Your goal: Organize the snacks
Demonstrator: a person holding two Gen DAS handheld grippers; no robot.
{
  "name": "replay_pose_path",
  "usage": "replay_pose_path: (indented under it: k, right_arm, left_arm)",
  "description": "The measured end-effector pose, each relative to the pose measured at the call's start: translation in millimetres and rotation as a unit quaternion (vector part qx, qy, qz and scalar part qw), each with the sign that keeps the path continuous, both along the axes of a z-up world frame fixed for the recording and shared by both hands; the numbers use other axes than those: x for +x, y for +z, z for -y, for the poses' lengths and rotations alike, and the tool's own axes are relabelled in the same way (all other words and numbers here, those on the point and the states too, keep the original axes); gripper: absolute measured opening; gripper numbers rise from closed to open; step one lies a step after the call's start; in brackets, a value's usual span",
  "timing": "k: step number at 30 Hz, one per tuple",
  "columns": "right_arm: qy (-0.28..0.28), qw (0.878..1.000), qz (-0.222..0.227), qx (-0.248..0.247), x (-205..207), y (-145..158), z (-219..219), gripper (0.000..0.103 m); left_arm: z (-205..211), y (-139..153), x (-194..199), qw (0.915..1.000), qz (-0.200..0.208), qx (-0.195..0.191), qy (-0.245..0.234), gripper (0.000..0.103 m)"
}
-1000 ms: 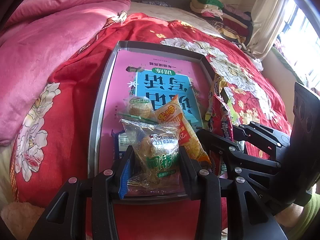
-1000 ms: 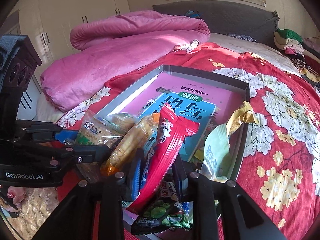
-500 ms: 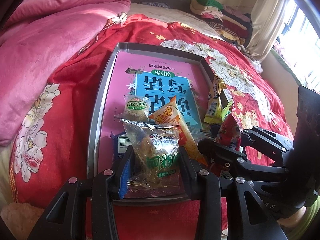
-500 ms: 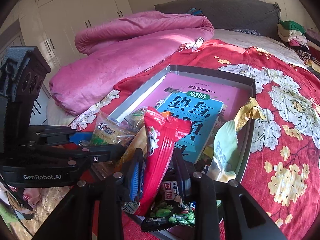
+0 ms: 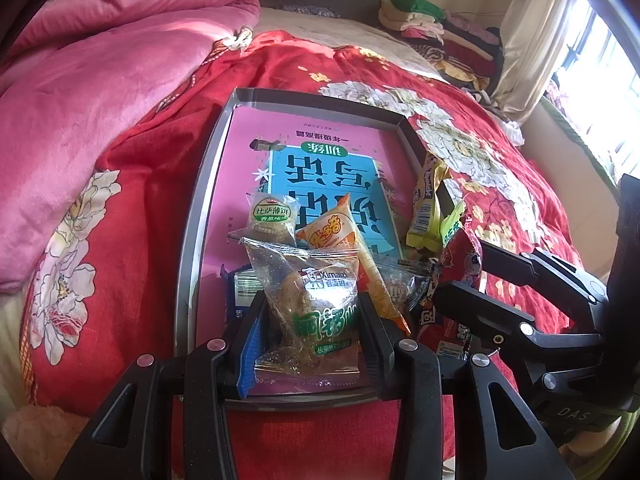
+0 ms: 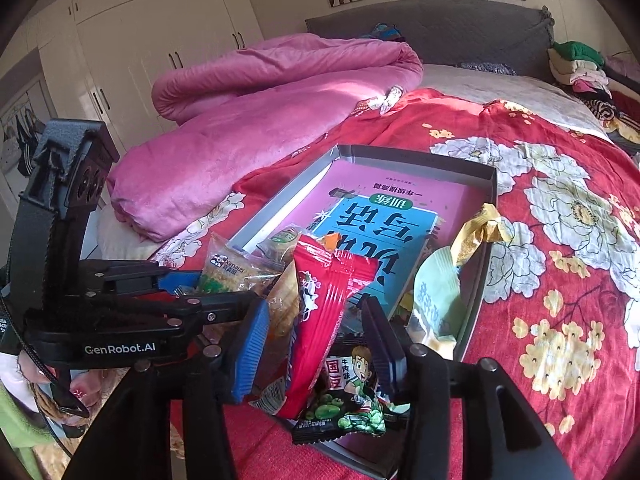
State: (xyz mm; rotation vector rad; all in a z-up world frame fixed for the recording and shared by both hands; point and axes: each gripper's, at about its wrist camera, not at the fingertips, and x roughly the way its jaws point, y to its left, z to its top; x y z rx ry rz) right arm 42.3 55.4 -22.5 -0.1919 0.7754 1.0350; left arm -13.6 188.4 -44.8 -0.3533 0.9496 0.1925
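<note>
Snacks crowd the near end of a grey tray [image 5: 188, 240] lying on the red floral bedspread [image 5: 132, 184]. The left gripper [image 5: 310, 324] is clamped on a clear cake packet [image 5: 316, 304] standing over the tray's near edge. The right gripper [image 6: 316, 332] has just been opening; a red packet [image 6: 324, 308] stands loose between its parted jaws, above a black pea packet [image 6: 348, 404] hanging over the near right corner. Yellow and pale green wrappers [image 6: 436, 292] lean on the right rim. The tray's far half holds only a pink book [image 5: 320, 152], with open bedspread beyond its left and far edges.
</note>
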Motion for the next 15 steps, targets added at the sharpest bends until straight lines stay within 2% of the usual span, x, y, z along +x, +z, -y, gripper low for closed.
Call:
replay_pose_path:
  k: [3,15]
  right_arm:
    - [-0.01,1.0,0.014,-0.007,0,3,4,0.054]
    - [-0.029,0.999,0.028,-0.001,1,13,18,0.055]
  left_arm:
    - [1,1,0,1.0,0.002,0.002,0.0,0.044]
    - [0,4,-1,1.0,0.004,0.005,0.005,0.046]
